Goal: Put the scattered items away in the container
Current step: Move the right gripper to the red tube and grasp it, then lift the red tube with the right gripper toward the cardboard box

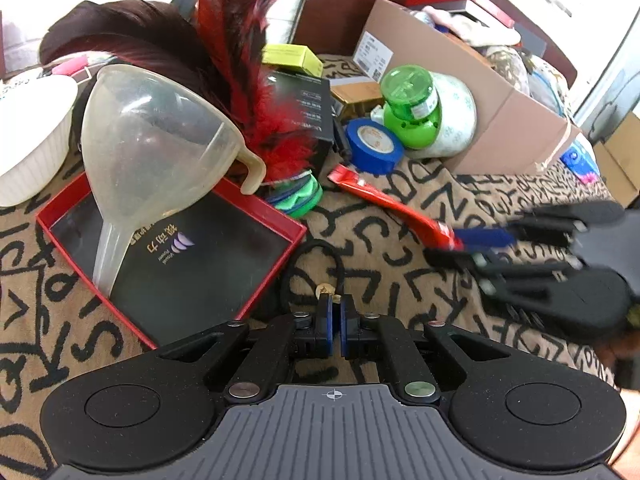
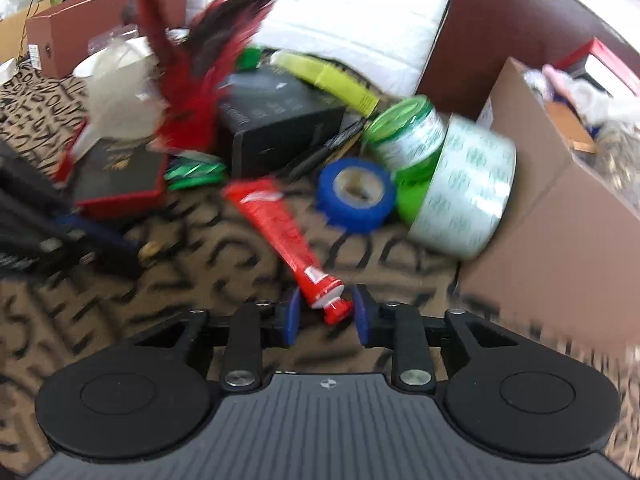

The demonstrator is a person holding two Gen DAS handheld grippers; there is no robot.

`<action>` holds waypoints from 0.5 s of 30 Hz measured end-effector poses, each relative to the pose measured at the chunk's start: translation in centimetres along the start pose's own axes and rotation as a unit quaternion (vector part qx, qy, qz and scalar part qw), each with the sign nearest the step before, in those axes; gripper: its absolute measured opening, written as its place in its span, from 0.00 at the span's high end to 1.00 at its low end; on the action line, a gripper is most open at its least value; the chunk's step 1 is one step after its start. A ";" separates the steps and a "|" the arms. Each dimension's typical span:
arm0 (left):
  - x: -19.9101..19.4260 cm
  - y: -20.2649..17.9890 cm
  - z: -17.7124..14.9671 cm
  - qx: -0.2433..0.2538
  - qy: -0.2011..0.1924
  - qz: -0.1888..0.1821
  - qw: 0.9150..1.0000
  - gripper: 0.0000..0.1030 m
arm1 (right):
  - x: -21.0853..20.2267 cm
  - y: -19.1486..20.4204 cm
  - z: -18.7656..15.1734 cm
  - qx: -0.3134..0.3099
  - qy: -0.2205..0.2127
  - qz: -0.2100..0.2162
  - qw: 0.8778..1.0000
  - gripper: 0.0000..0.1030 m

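Right tool, jaws spread, straddles only the cap end of the red tube; closing there risks the tube pivoting out. Left tool, pads nearly pressed together, sits at the black hair tie, well apart from the cardboard box.

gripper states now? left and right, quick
Left gripper: shut on the black hair tie, at its gold charm.
Right gripper: open, fingers either side of the red tube cap, not clamped yet.

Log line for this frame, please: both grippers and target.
left gripper: shut on hair tie | right gripper: open, straddling red tube cap | cardboard box: right of tube
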State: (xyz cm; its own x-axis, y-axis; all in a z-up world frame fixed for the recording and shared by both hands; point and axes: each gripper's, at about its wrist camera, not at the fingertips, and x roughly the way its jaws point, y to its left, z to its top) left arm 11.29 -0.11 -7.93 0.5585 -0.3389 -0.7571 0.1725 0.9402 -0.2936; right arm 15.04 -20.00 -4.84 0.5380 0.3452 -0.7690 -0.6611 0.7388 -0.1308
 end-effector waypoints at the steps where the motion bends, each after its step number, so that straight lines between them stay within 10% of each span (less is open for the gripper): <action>1: -0.2 -0.1 -0.1 0.003 0.004 -0.002 1.000 1.00 | -0.8 0.3 -0.6 0.017 0.005 0.011 1.000 0.75; 4: -0.8 -0.7 -0.7 0.025 0.019 -0.012 0.999 0.99 | -2.4 1.5 -2.0 0.059 0.012 0.049 0.997 0.82; 7: -1.2 -1.1 -1.4 0.034 0.018 -0.010 0.999 0.76 | -3.8 2.4 -3.8 0.089 0.013 0.075 0.993 0.82; 15: -0.8 -2.5 -1.5 0.047 0.012 -0.020 0.999 0.37 | -4.6 2.7 -3.0 0.089 -0.017 0.035 0.995 0.80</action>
State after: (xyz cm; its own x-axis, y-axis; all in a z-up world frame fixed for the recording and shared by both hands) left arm 9.19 -2.30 -7.49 0.5298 -0.3767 -0.7599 0.2706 0.9242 -0.2695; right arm 9.25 -21.34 -3.55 0.5131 0.4158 -0.7509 -0.5956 0.8024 0.0374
